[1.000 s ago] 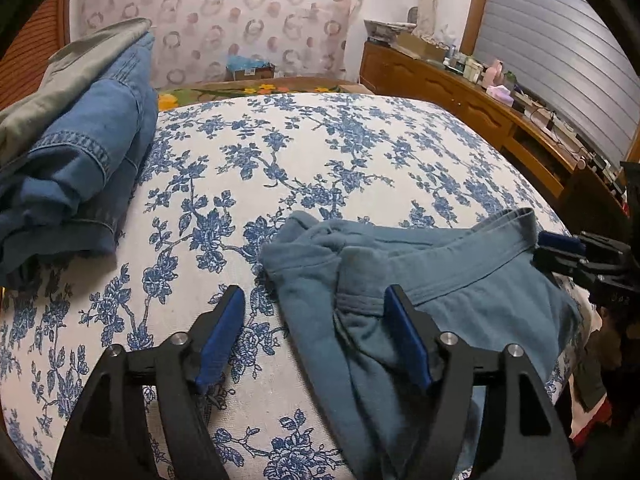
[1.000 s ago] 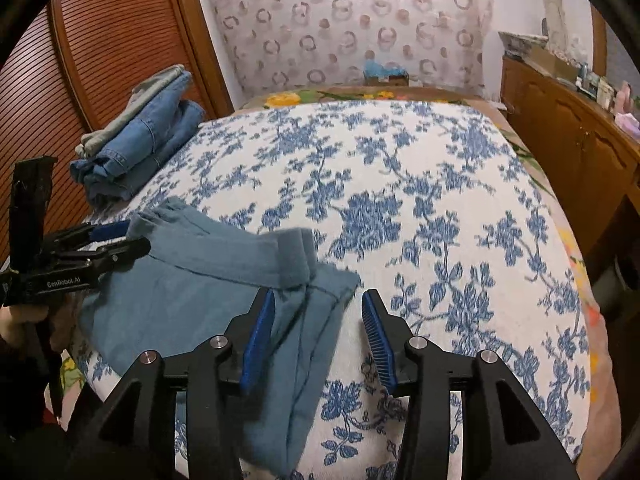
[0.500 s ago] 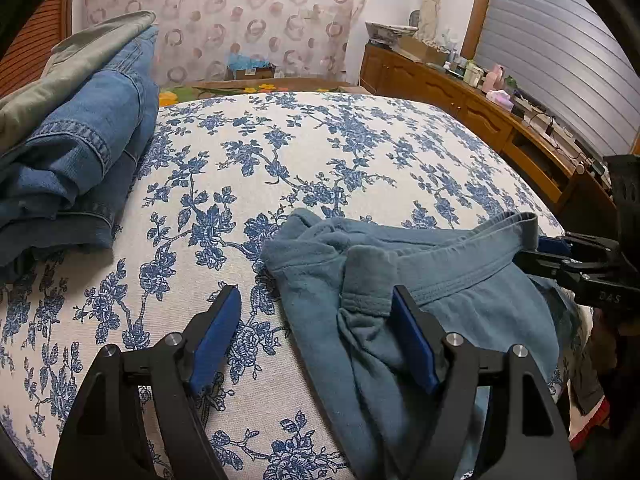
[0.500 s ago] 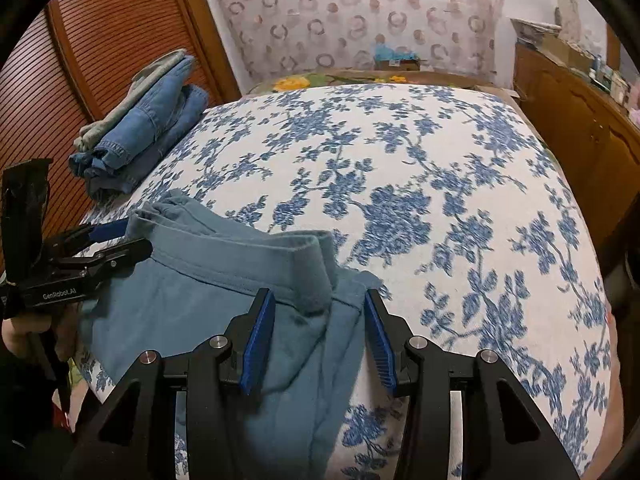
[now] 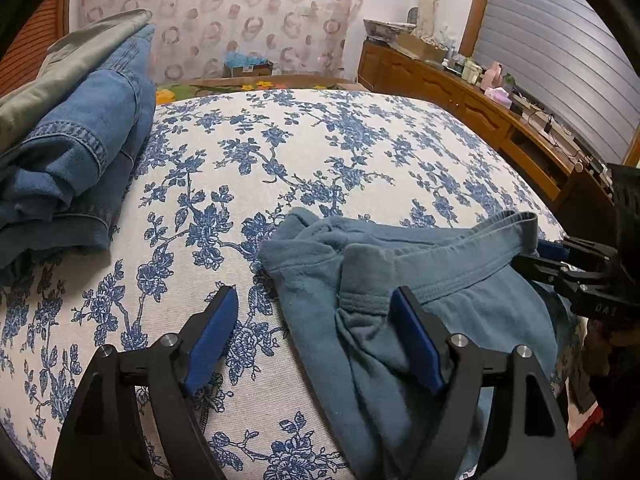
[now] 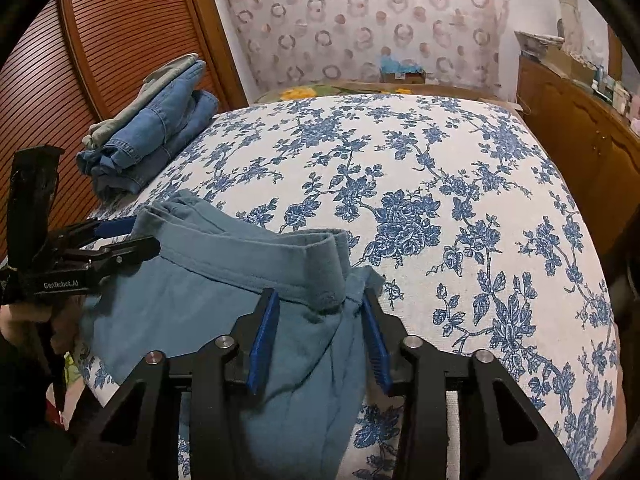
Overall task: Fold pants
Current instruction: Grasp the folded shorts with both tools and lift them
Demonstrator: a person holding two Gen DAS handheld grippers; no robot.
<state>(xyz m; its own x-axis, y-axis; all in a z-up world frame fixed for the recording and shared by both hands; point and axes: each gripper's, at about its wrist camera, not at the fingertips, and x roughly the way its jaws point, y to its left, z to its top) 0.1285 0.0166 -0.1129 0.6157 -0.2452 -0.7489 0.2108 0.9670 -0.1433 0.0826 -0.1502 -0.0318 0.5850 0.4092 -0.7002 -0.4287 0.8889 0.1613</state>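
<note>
Teal-blue pants (image 5: 404, 280) lie crumpled at the near edge of a floral bed, waistband towards the bed's middle; they also show in the right wrist view (image 6: 240, 292). My left gripper (image 5: 314, 316) is open, its fingers straddling the waistband's left end. My right gripper (image 6: 320, 312) is open, its fingers either side of the waistband's right end. Each gripper shows in the other's view: the right one (image 5: 560, 264) and the left one (image 6: 108, 240), both beside the waistband ends.
A stack of folded jeans and grey-green trousers (image 5: 72, 136) sits at the bed's left side, also in the right wrist view (image 6: 156, 128). A wooden sideboard (image 5: 480, 100) with clutter runs along the right. A slatted wooden door (image 6: 80, 60) stands on the left.
Both grippers have moved forward onto the pants' waistband ends. The right gripper's fingers now straddle the waistband fold; both stay open.
</note>
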